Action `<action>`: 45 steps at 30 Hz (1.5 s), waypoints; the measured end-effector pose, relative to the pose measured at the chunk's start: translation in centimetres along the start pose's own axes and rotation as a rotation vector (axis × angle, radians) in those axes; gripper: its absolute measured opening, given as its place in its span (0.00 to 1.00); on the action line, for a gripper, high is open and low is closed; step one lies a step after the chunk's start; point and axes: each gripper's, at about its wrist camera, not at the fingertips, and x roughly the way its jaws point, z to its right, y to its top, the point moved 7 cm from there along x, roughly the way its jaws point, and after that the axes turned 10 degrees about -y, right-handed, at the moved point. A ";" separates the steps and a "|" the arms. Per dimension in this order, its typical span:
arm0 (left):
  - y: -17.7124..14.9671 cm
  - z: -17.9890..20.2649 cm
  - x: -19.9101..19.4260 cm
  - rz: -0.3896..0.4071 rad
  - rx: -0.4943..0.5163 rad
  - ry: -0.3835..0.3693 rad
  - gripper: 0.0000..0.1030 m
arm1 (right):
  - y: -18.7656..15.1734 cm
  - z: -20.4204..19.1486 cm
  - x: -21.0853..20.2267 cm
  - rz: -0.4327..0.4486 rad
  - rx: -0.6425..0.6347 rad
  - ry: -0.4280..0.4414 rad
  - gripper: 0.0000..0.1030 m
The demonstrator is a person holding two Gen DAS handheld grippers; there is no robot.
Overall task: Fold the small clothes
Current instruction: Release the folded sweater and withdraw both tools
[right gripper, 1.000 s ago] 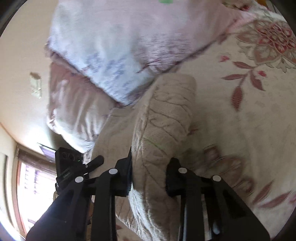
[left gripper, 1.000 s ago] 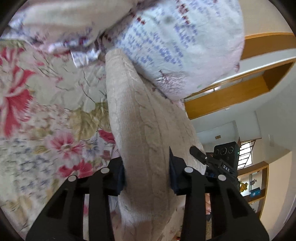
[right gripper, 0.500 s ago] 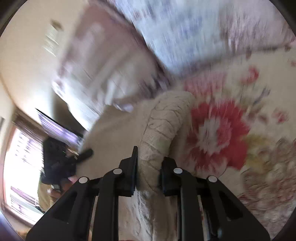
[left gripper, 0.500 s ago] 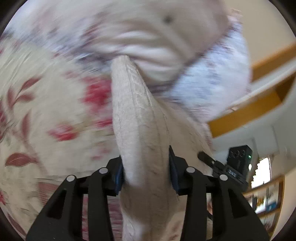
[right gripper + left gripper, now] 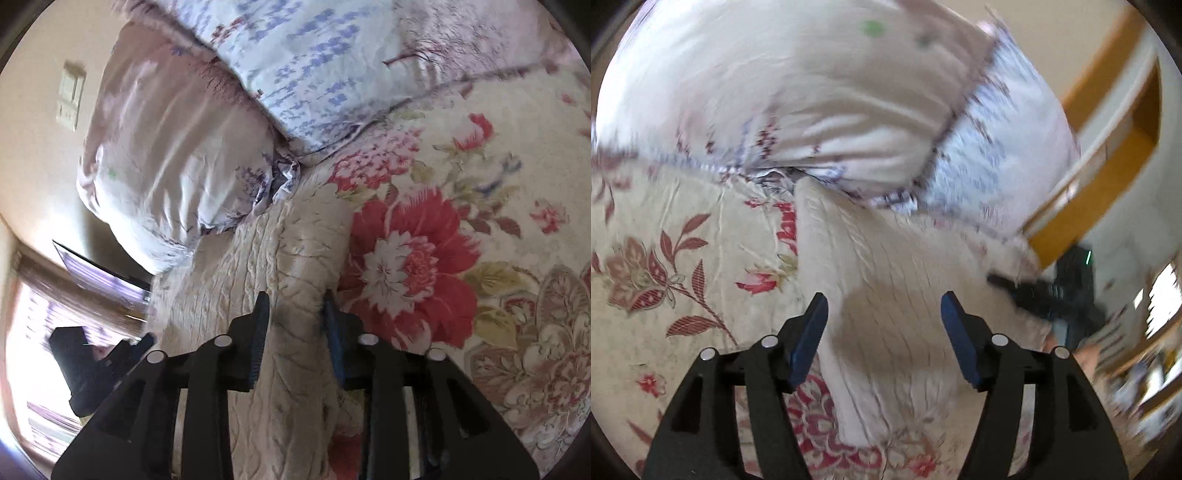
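A cream cable-knit garment (image 5: 886,288) lies on the flowered bedspread (image 5: 665,258), stretched between both grippers. My left gripper (image 5: 884,314) is open, its blue pads standing wide on either side of the cloth without pinching it. In the right wrist view the same garment (image 5: 258,258) runs from the pillows toward me. My right gripper (image 5: 295,317) is shut on a fold of the garment. The other gripper shows as a dark shape at the right of the left view (image 5: 1067,291) and at the lower left of the right view (image 5: 92,369).
Two pale patterned pillows (image 5: 831,92) lie at the head of the bed, right behind the garment's far end; they also show in the right wrist view (image 5: 192,140). A wooden shelf (image 5: 1108,155) hangs on the wall. A bright window (image 5: 33,350) is at left.
My left gripper has opened and let go of the garment. Both grippers have come down toward the bedspread, and the garment now lies flatter. The right gripper still pinches its fold.
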 end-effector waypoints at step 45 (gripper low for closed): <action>-8.4 0.0 -2.3 0.007 0.109 0.324 0.98 | -10.6 -2.2 -8.6 0.310 -0.261 -0.357 0.88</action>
